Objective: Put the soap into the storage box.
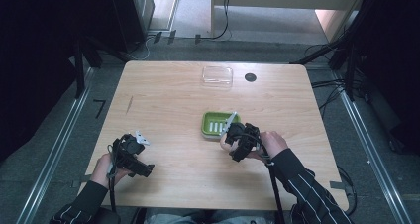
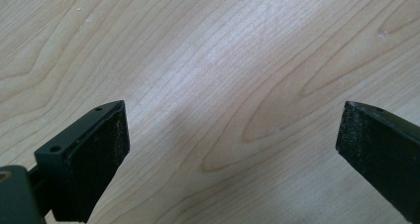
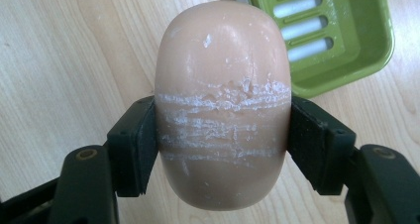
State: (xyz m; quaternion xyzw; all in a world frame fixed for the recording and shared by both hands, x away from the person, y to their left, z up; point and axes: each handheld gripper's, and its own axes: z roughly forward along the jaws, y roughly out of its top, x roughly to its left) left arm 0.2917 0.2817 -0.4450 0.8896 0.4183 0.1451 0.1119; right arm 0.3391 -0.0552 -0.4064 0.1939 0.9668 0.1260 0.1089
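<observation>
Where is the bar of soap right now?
The soap is clamped between the right gripper's pads, just beside the green soap dish near the table's middle.

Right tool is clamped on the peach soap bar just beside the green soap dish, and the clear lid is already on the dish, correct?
Not quite. The clear lid lies apart at the table's far edge, as the high view shows. The right tool does clamp the soap bar beside the green soap dish.

Black grippers (cabled), dark pinstriped sleeves (image 1: 307, 187).
</observation>
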